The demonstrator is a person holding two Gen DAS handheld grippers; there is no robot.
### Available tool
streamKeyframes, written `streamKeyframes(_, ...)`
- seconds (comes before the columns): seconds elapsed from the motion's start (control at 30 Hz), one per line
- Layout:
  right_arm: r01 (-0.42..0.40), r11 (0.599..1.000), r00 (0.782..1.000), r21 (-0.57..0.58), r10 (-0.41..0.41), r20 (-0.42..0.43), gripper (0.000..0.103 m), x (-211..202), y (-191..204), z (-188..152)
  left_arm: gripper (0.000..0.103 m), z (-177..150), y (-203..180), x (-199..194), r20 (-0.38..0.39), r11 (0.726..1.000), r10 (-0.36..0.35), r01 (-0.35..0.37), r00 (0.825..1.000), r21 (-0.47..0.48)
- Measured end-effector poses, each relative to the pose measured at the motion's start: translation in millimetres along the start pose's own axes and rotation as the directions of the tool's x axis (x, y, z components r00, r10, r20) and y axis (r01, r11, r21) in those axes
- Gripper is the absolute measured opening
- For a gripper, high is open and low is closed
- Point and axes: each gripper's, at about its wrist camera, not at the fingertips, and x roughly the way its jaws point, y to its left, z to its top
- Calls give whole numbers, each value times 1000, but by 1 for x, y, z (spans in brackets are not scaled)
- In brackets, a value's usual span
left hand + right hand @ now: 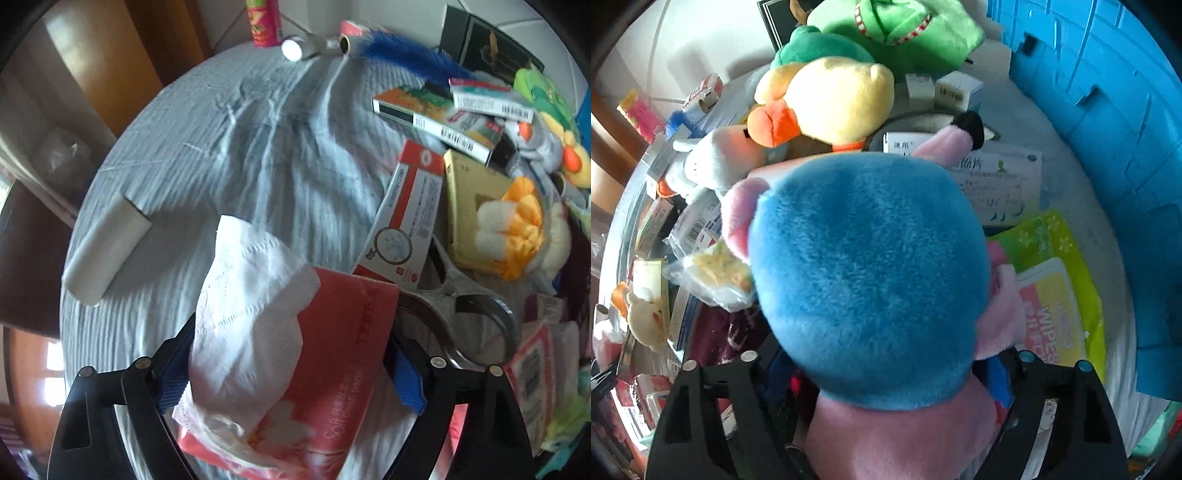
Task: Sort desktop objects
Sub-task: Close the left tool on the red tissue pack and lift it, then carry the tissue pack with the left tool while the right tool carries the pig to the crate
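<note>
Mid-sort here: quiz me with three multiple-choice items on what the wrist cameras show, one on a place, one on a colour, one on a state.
1. Where does the white roll lie?
A) on the cloth, left of the tissue pack
B) on the stacked boxes
C) on the floor

2. What colour is the plush toy between the right tongs?
A) green
B) blue and pink
C) yellow

3. How is the tissue pack?
A) sealed flat
B) torn in two
C) white tissue sticking out

Answers:
1 A, it rests on bare cloth beside the pack.
2 B, blue fur with pink parts fills the right view.
3 C, a crumpled sheet hangs from its opening.
</note>
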Motion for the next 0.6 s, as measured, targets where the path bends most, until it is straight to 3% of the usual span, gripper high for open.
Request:
streamKeyframes(0.23, -39, 998, 991, -40, 43, 124, 76, -52, 3, 3, 87, 7, 3, -74, 145, 998, -10, 18, 989, -55)
streamKeyframes(0.6, -108, 982, 950, -154, 147, 275, 76, -142, 35, 9, 87, 26, -55, -149, 293, 996, -84, 91, 952, -10)
